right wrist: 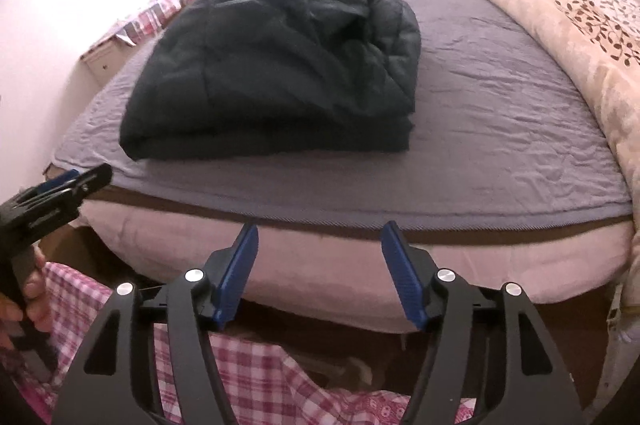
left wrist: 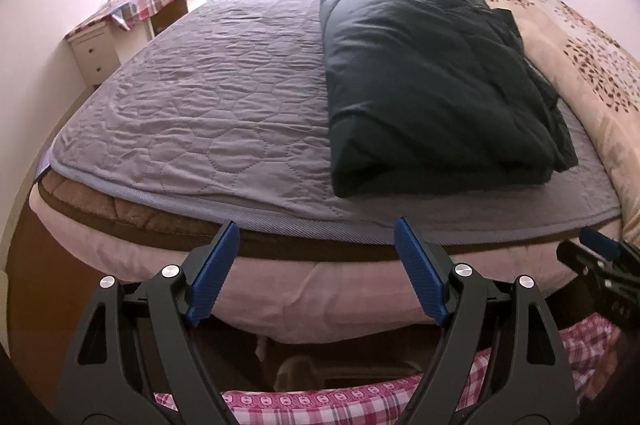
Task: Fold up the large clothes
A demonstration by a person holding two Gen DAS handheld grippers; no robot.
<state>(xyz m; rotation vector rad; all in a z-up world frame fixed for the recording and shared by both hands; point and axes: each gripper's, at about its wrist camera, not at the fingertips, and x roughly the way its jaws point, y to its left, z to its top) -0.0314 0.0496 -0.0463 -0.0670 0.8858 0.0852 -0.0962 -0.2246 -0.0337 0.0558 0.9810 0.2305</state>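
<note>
A bed [left wrist: 192,97] under a grey quilted cover fills the room, a floral duvet [left wrist: 592,65] heaped along its far side. On the cover, near the foot edge, lies a dark padded coat [left wrist: 432,77], already in a thick folded bundle. The left gripper [left wrist: 316,249] and right gripper [right wrist: 318,251] hang short of the mattress, jaws wide apart, holding nothing. The folding looks all but done; any next move would be tidying the bundle's rumpled top.

Sunlit bedroom, purple-quilted bed [left wrist: 224,97]
</note>
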